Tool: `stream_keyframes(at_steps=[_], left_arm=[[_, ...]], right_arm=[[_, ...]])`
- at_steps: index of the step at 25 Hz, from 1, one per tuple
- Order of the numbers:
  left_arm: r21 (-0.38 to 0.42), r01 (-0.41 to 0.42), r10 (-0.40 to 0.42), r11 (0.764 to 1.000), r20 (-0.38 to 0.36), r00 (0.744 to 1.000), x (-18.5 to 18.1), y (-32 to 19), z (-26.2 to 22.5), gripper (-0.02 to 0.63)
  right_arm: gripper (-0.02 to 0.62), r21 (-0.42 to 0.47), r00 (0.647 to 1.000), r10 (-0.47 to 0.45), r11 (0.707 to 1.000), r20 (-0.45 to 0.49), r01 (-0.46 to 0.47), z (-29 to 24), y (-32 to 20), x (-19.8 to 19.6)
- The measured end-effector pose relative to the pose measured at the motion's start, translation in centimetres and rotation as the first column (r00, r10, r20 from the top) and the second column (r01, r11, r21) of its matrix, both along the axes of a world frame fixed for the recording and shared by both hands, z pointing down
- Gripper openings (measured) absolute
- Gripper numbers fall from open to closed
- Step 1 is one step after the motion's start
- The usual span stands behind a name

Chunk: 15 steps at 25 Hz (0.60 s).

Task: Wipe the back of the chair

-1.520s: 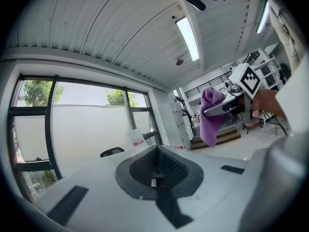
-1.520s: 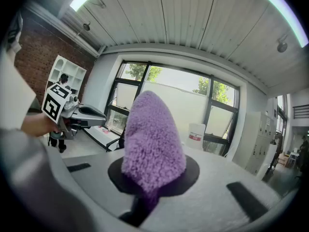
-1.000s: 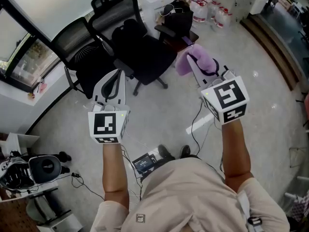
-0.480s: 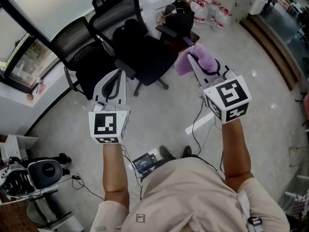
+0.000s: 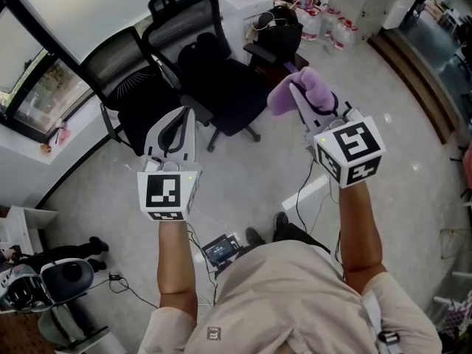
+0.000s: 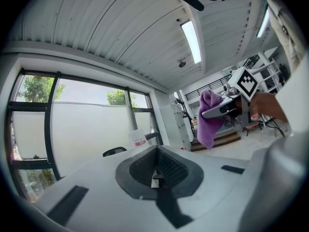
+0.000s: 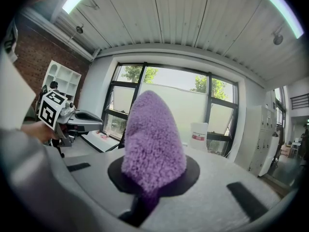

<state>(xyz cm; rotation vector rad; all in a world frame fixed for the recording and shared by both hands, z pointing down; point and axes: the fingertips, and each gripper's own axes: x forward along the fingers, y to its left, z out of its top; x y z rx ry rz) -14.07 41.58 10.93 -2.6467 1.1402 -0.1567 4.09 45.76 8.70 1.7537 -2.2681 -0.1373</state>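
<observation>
While the right gripper point(image 5: 301, 94) pinches the purple cloth point(image 5: 284, 98) up in the air, the chair point(image 5: 225, 83) stands on the floor near the window, its back point(image 5: 183, 17) untouched. The left gripper point(image 5: 187, 115) is pressed together, holding nothing. A hard push might roll the chair away on its wheels point(image 5: 254, 133).

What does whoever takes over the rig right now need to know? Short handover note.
Right gripper: shut on the purple cloth, held in the air short of the chairs.
Left gripper: shut, empty, raised alongside.
Two black mesh-back chairs stand ahead by the window: left chair, right chair.
Done: cloth is in the jaws. It touches neither chair.
Left: bring the cloth to a chair back and wipe it.
</observation>
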Motion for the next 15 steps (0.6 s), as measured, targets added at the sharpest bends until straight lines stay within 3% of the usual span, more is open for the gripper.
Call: stream_keyframes(at_steps=[15], left_arm=[[-0.005,0.061,-0.061,0.998,0.045,0.997,0.9,-6.3,1.4,0.006]], right_arm=[[0.017,0.007,0.998,-0.051,0.999,0.04,0.05,1.5,-8.1,2.0]])
